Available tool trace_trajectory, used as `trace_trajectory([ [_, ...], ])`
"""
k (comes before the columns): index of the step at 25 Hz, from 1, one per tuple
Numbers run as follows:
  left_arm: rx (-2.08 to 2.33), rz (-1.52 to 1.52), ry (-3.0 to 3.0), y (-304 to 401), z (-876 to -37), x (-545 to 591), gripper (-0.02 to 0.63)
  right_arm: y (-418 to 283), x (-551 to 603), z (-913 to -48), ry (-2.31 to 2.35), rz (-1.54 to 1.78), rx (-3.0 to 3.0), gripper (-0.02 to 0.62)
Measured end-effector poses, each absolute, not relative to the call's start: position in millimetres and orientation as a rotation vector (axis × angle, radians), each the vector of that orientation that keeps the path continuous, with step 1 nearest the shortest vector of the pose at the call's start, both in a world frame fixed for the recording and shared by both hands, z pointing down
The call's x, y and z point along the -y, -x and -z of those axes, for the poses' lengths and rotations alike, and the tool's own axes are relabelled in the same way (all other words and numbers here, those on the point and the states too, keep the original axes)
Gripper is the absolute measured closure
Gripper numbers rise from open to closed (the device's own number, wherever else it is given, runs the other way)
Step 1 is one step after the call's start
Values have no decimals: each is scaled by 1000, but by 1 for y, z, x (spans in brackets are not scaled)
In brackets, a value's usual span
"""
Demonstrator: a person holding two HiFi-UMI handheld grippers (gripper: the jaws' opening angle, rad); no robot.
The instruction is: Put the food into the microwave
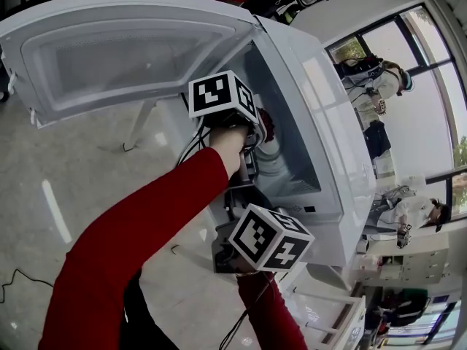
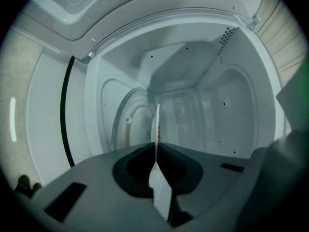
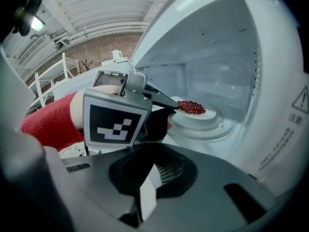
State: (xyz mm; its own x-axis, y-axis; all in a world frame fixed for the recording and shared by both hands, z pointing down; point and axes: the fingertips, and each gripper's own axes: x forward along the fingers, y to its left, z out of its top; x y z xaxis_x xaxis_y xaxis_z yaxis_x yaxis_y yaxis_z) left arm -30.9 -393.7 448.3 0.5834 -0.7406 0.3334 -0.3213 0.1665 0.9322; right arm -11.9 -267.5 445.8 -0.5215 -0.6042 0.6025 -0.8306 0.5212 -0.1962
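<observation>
The white microwave [image 1: 321,100] stands with its door [image 1: 131,49] swung wide open. My left gripper [image 1: 260,133] reaches into the cavity, shut on the rim of a small white plate [image 3: 200,114] that carries red food [image 3: 191,107]. The plate hovers just over the glass turntable [image 3: 207,127]. In the left gripper view the plate [image 2: 157,124] appears edge-on between the jaws of the left gripper [image 2: 155,151]. My right gripper [image 3: 147,197] stays outside the opening, below the left gripper [image 3: 166,105], jaws together with nothing in them. Only its marker cube [image 1: 270,238] shows in the head view.
Two people [image 1: 372,86] [image 1: 408,210] stand past the microwave at the right by tall windows. White table frames [image 1: 332,312] sit beside the microwave's stand. A thin cable [image 1: 14,279] lies on the pale floor at the left.
</observation>
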Motion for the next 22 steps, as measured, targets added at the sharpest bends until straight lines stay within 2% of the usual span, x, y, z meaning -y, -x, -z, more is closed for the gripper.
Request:
trace_trajectory([
  [13,1047,178,-1545,25,-448,396,581,10,267,-457,-1140,-662,2234,581],
  [22,1209,-12,-1699,26,-447,403,543,3,267,-455,-1140,-640,2228,581],
])
